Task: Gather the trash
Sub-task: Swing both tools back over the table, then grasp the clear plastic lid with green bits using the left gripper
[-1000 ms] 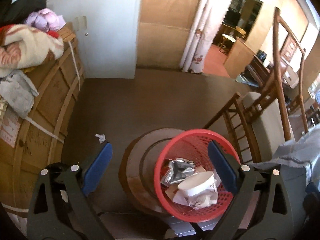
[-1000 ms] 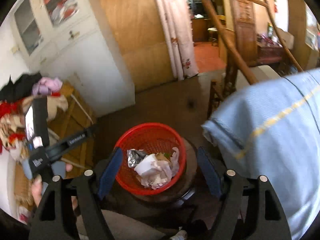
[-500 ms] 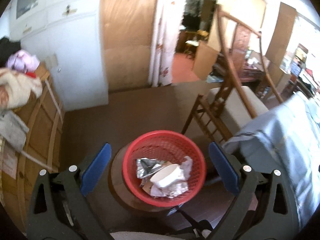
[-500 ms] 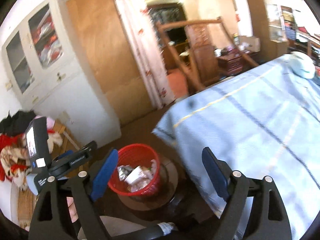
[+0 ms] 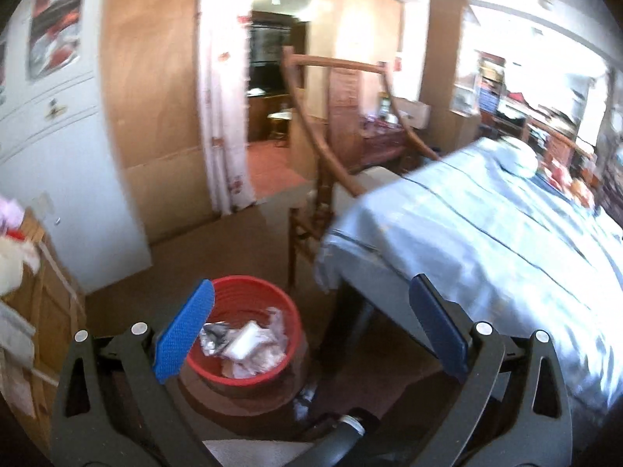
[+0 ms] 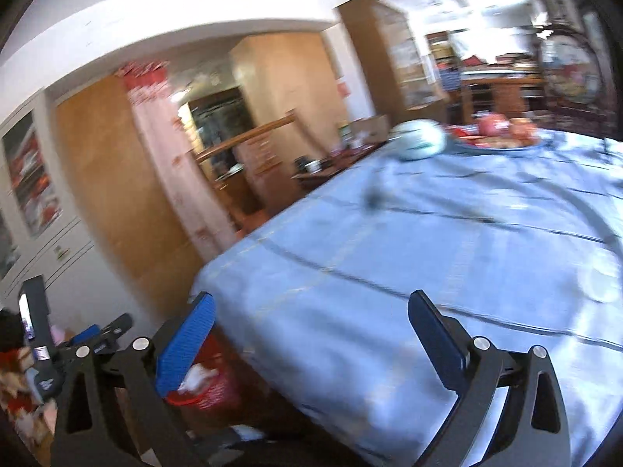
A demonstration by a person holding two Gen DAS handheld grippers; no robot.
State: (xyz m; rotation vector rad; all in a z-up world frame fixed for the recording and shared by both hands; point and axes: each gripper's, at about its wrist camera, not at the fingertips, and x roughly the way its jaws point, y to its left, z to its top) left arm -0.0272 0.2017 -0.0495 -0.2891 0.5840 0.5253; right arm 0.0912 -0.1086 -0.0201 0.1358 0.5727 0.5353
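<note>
A red mesh basket (image 5: 253,295) stands on a round wooden stool (image 5: 249,393) low in the left wrist view. It holds crumpled foil, a white paper cup and paper scraps (image 5: 243,344). My left gripper (image 5: 311,327) hangs open above and to the right of the basket, with nothing between its blue pads. In the right wrist view my right gripper (image 6: 311,340) hovers over the near edge of the blue-clothed table (image 6: 409,264). Its jaws are opening and nothing is between them. Only a sliver of the basket (image 6: 210,387) shows behind its left finger.
A wooden chair (image 5: 311,210) stands between basket and table. Far on the table are a pale round bowl (image 6: 420,140), a plate of red food (image 6: 502,132), a small dark object (image 6: 373,198) and a blurred white item (image 6: 603,284). Stacked boxes (image 5: 46,311) line the left.
Both views have swung up and to the right, from the basket to the blue-clothed table. The basket slid to the lower left of each view. The right jaws have widened.
</note>
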